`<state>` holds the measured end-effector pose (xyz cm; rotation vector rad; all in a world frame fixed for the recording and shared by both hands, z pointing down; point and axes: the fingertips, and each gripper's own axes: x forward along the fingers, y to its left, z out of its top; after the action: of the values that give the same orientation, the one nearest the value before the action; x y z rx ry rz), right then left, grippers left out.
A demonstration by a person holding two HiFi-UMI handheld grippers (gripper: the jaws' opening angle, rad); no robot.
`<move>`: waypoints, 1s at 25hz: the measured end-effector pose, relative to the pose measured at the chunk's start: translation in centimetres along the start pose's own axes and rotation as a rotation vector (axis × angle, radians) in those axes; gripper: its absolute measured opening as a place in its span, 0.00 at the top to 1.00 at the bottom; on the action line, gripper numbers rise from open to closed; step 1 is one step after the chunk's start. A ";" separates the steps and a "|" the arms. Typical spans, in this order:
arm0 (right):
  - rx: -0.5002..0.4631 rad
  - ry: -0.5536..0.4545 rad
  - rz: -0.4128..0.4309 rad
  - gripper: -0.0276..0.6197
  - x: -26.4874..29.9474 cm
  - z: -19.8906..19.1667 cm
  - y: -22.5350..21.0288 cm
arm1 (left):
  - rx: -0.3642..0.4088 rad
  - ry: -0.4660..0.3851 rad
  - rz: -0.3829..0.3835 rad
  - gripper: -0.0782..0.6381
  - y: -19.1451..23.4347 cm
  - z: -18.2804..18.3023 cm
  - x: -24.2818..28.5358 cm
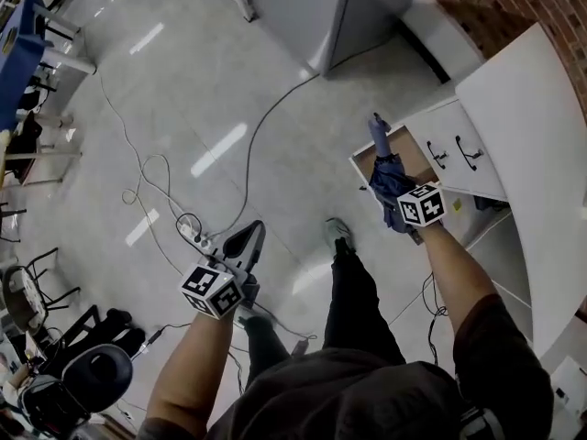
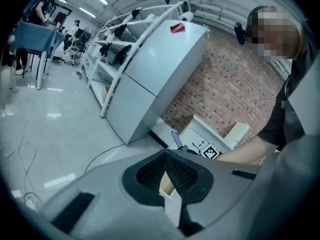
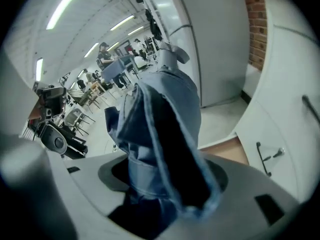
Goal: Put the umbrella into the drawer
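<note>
A folded blue umbrella (image 1: 385,174) sticks out of my right gripper (image 1: 396,195), which is shut on it. It hangs tip-forward over the open drawer (image 1: 415,149), whose wooden bottom shows beside it. In the right gripper view the umbrella (image 3: 165,129) fills the middle, bunched between the jaws of the right gripper (image 3: 160,184), with the drawer (image 3: 227,151) just behind. My left gripper (image 1: 249,234) is lower left over the floor, apart from the drawer. The left gripper (image 2: 165,156) has its pads meeting at the tips with nothing held.
The drawer belongs to a white cabinet (image 1: 514,126) with black handles (image 1: 456,151) on the right. A tall grey cabinet (image 1: 312,7) stands behind. Cables (image 1: 266,117) and a power strip (image 1: 190,233) lie on the floor. The person's shoe (image 1: 337,235) is between the grippers.
</note>
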<state>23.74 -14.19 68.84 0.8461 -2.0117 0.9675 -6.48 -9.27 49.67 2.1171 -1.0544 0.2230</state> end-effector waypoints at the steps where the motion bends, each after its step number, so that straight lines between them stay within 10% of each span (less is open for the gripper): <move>1: 0.029 0.006 -0.006 0.56 1.1 -1.2 -1.7 | -0.007 0.010 0.001 0.89 0.6 -0.9 1.5; 25: 0.485 0.089 -0.111 0.56 19.3 -19.1 -24.3 | -0.010 0.250 -0.114 0.89 8.2 -20.3 21.4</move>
<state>39.41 -15.03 101.73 1.1327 -1.6557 1.4295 4.50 -11.59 78.12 2.0689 -0.7847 0.4135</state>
